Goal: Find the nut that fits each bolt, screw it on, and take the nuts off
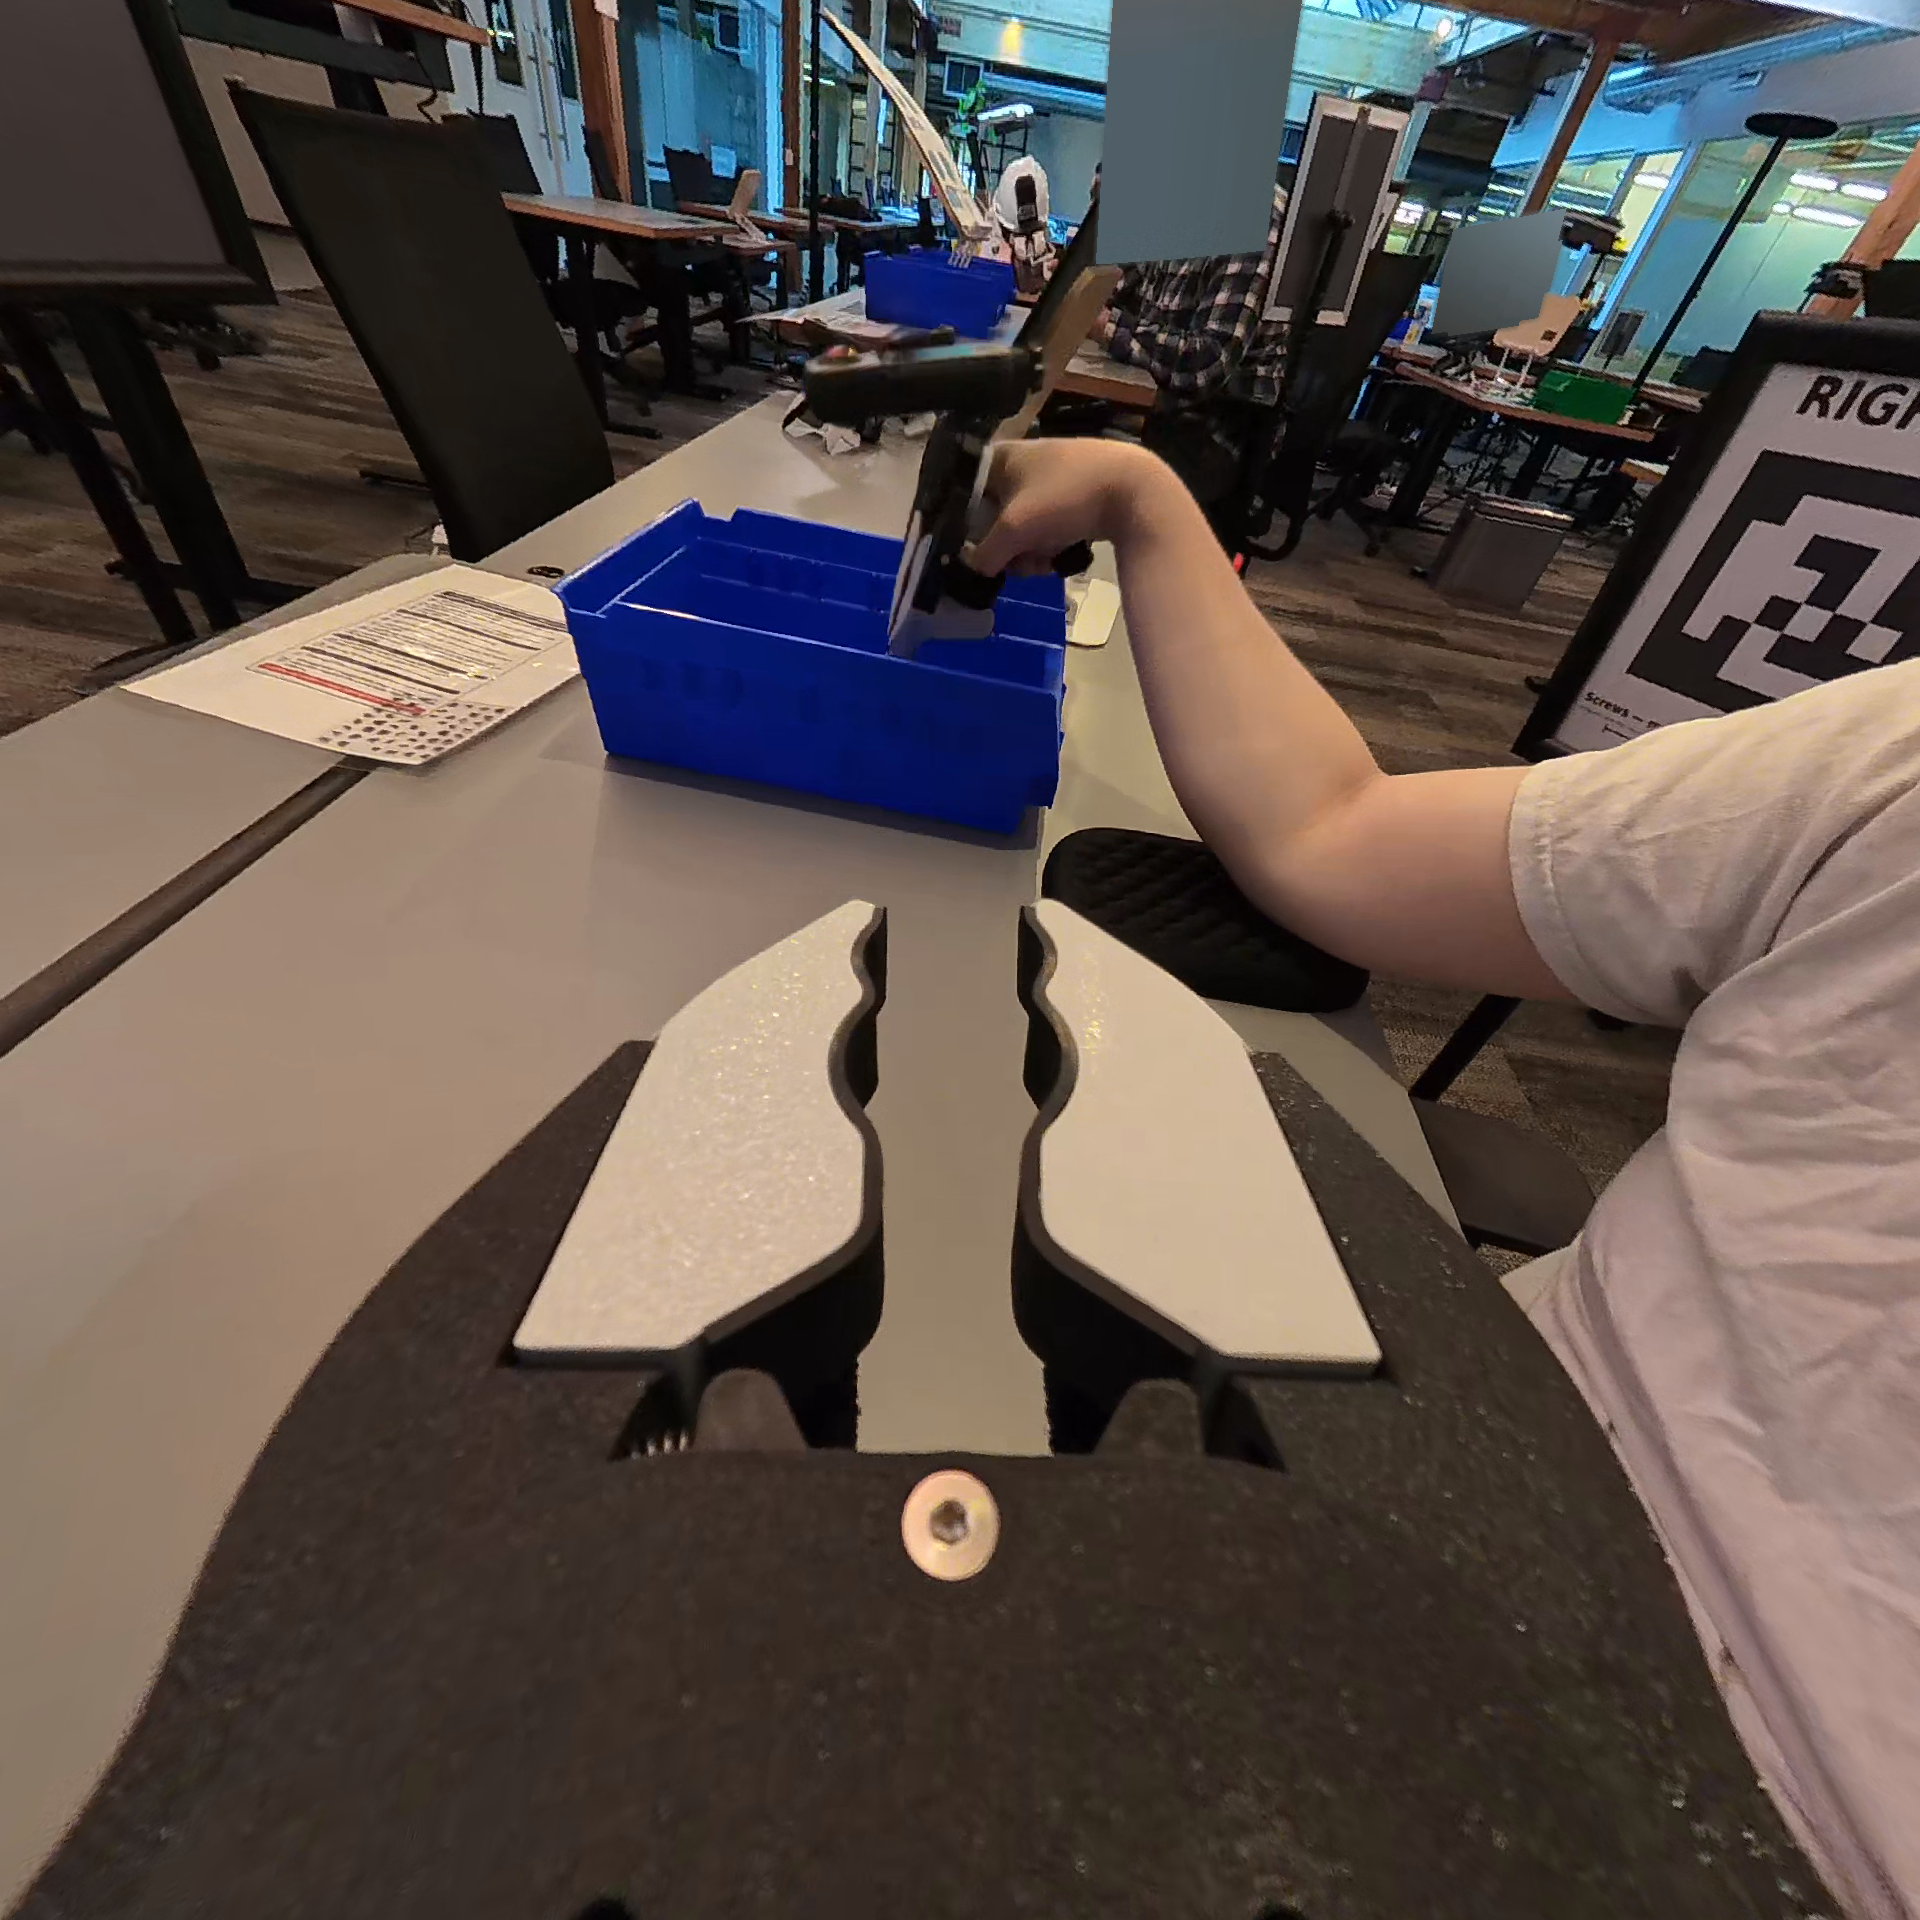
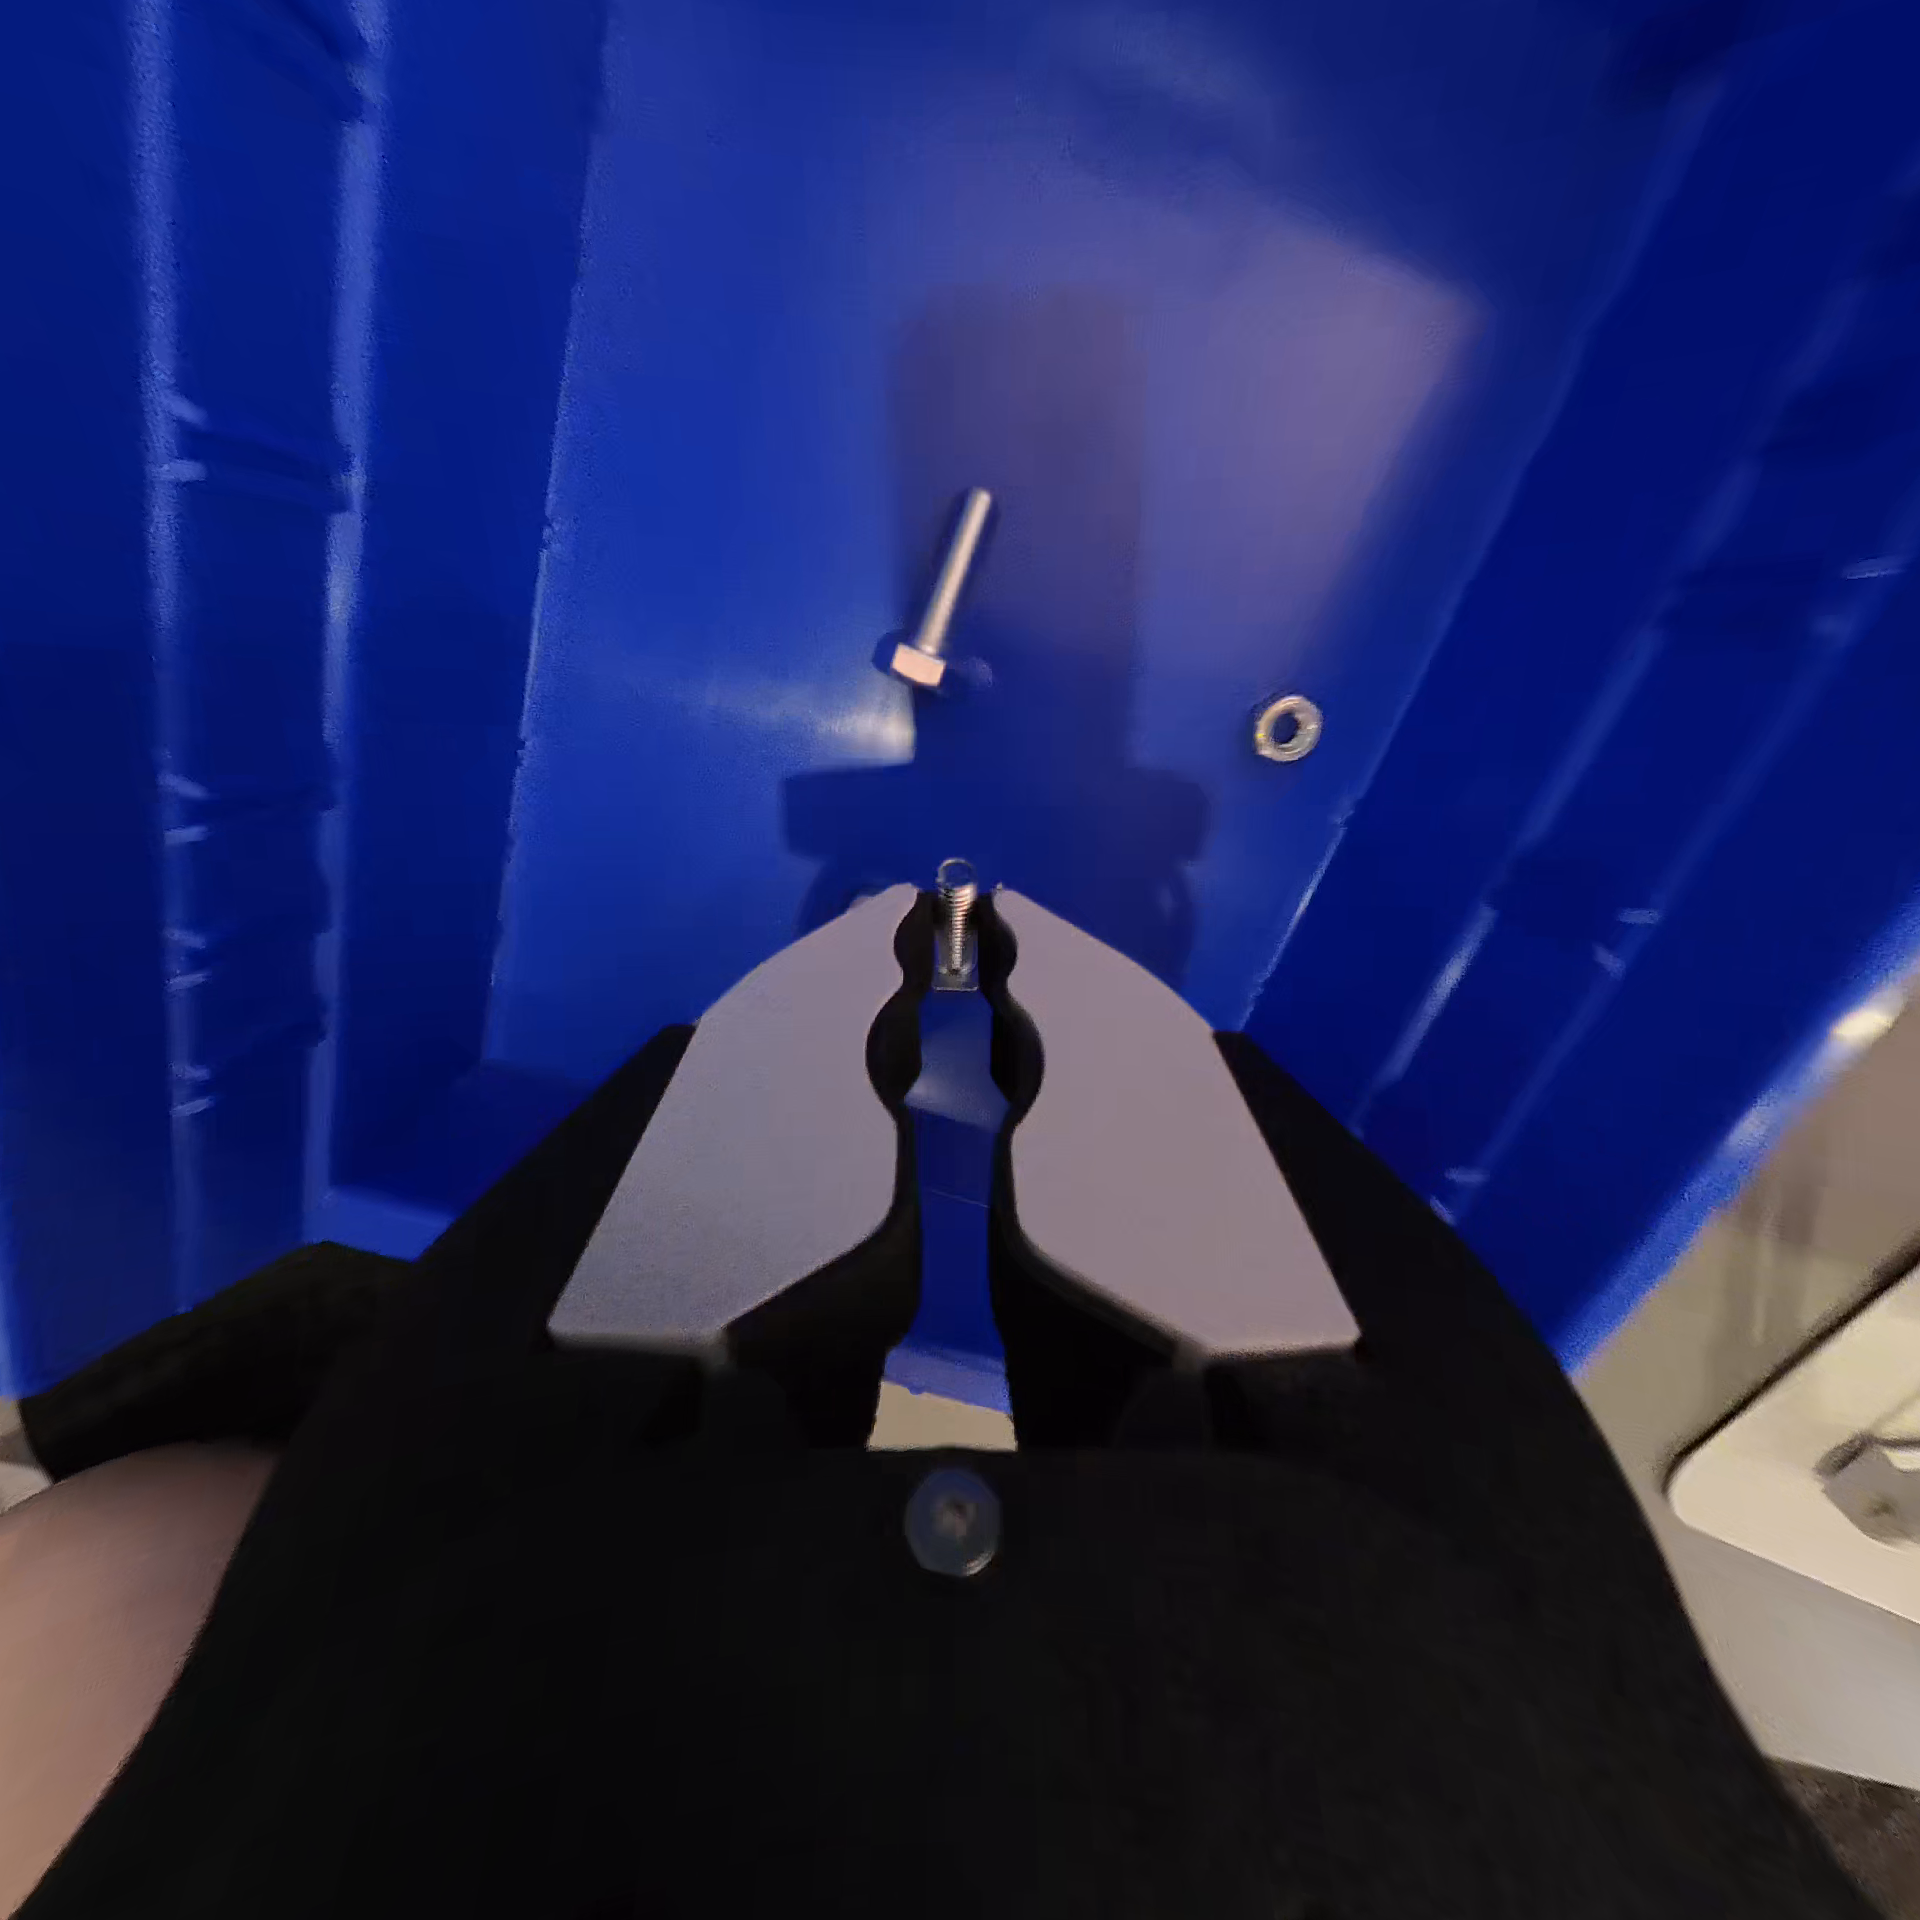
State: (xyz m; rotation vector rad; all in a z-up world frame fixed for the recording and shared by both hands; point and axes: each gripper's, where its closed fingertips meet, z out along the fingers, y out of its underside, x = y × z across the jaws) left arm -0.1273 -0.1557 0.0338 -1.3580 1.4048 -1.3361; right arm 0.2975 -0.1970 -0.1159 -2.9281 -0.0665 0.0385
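Observation:
My right gripper (image 2: 954,914) is inside the blue bin (image 2: 727,312), shut on a small silver bolt (image 2: 954,925) held between its tips, thread end pointing forward. A larger hex-head bolt (image 2: 940,592) lies on the bin floor just ahead. A silver nut (image 2: 1286,725) lies flat to its right. In the left wrist view the right gripper (image 1: 935,613) reaches down into the blue bin (image 1: 821,707). My left gripper (image 1: 951,935) is open and empty above the grey table (image 1: 312,1039), well short of the bin.
A printed sheet (image 1: 374,665) lies on the table left of the bin. A black padded armrest (image 1: 1195,914) sits under the person's arm (image 1: 1247,727). A marker board (image 1: 1787,561) stands at the right. A white object (image 2: 1818,1486) lies outside the bin. The left gripper's tips are roughly 45 cm from the right gripper's. The silver nut (image 2: 1286,725) lies some 8 cm from my right tips, 55 cm from my left tips.

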